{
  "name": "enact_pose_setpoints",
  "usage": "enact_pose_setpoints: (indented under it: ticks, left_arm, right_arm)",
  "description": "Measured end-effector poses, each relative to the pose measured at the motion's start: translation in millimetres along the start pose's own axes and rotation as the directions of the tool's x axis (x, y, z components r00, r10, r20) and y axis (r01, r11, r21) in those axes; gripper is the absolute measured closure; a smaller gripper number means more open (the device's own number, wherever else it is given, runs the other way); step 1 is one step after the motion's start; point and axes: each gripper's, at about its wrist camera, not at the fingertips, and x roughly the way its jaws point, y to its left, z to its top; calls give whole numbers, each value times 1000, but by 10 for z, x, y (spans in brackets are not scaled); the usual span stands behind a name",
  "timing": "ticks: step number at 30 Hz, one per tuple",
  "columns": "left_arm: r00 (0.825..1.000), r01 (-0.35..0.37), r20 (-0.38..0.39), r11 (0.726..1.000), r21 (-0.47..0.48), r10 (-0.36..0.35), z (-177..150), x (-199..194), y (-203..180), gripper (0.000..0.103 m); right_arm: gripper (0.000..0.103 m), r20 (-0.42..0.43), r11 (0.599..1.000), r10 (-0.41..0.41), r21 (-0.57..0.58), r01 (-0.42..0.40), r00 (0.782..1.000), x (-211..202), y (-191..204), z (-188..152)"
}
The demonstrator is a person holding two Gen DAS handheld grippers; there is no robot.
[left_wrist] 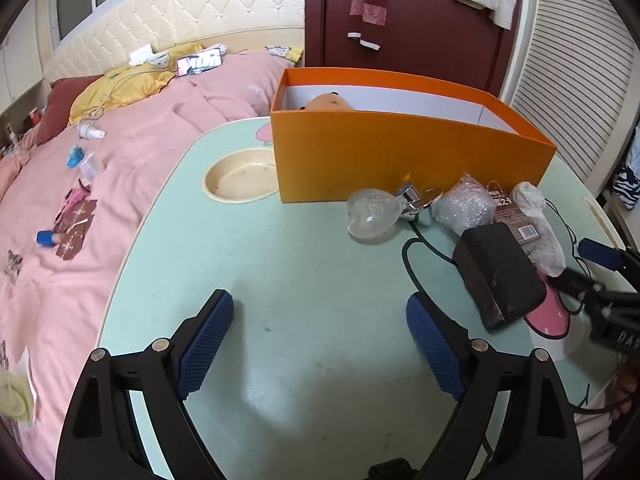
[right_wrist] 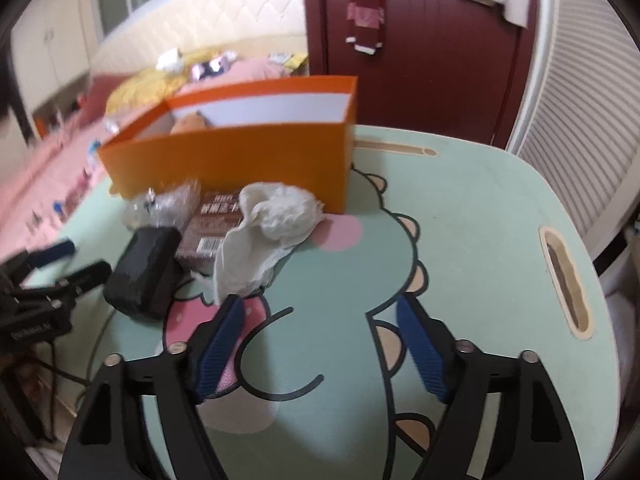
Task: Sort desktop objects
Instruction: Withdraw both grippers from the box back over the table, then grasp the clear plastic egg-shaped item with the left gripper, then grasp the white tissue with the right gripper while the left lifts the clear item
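A black case (left_wrist: 498, 276), crumpled white bag (right_wrist: 268, 232), brown card packet (right_wrist: 208, 232) and clear heart-shaped dish (left_wrist: 372, 214) are lying before the orange box (left_wrist: 400, 160) on the green table (left_wrist: 300, 280), while the left gripper (left_wrist: 320, 340) and right gripper (right_wrist: 320, 344) are hovering with jaws apart, holding nothing.

The near half of the tabletop (left_wrist: 280, 280) lies bare in front of the left claw (left_wrist: 320, 320), open all the way up to the orange box (left_wrist: 400, 160). To its right the way is crowded — a dark case (left_wrist: 500, 272), a clear heart-shaped dish (left_wrist: 372, 212), a bubble-wrap bundle (left_wrist: 464, 204), a brown packet (left_wrist: 516, 216) and a crumpled white bag (right_wrist: 272, 220), packed close before the box wall. Right of the right claw (right_wrist: 320, 328) the tabletop is free out to its slot handle (right_wrist: 566, 280) — only the bag's loose tail nears the left finger.
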Motion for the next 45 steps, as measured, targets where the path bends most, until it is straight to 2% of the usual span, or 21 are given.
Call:
enact_pose_setpoints:
  ticks: [2, 8, 12, 17, 19, 21, 25, 28, 30, 37, 43, 45]
  left_arm:
    - [1000, 4, 2, 1000, -4, -4, -3, 4, 8, 14]
    - [998, 67, 3, 997, -31, -66, 25, -30, 59, 15]
    - [993, 114, -9, 992, -45, -115, 146, -40, 91, 24]
    - [994, 105, 22, 994, 1, -105, 410, 32, 49, 24]
    - [991, 134, 11, 991, 6, -134, 503, 109, 12, 32]
    - [987, 158, -5, 987, 7, -158, 573, 192, -33, 43]
    - [984, 179, -18, 984, 6, -179, 640, 322, -107, 45]
    - [980, 190, -58, 982, -16, -190, 636, 419, -97, 48]
    - [979, 197, -56, 980, -19, -197, 637, 407, -69, 72]
    - [984, 170, -45, 983, -66, -173, 467, 218, 162, 73]
    - [998, 66, 4, 997, 32, -66, 169, 72, 52, 73]
    - [999, 35, 17, 998, 53, -36, 128, 57, 6, 73]
  right_arm:
    - [16, -6, 1000, -5, -5, 5, 1000, 29, 15, -21]
    - [15, -7, 1000, 1, 4, -1, 1000, 34, -19, -27]
    - [15, -8, 1000, 4, 7, -4, 1000, 35, -30, -30]
    - [15, -7, 1000, 10, 10, -10, 1000, 32, -35, -26]
    - [15, -7, 1000, 13, 12, -13, 1000, 30, -38, -26]
    - [15, -6, 1000, 18, 16, -18, 1000, 25, -45, -26]
    - [15, -2, 999, 29, 27, -29, 1000, 18, -56, -19]
    - [14, -2, 999, 31, 29, -31, 1000, 18, -59, -15]
    - [14, -3, 999, 29, 27, -29, 1000, 23, -74, -4]
    - [14, -2, 999, 39, 37, -39, 999, 22, -86, 10]
    - [14, 18, 988, 105, 110, -107, 994, -11, -213, 76]
    - [14, 35, 987, 100, 125, -104, 994, -19, -243, 146]
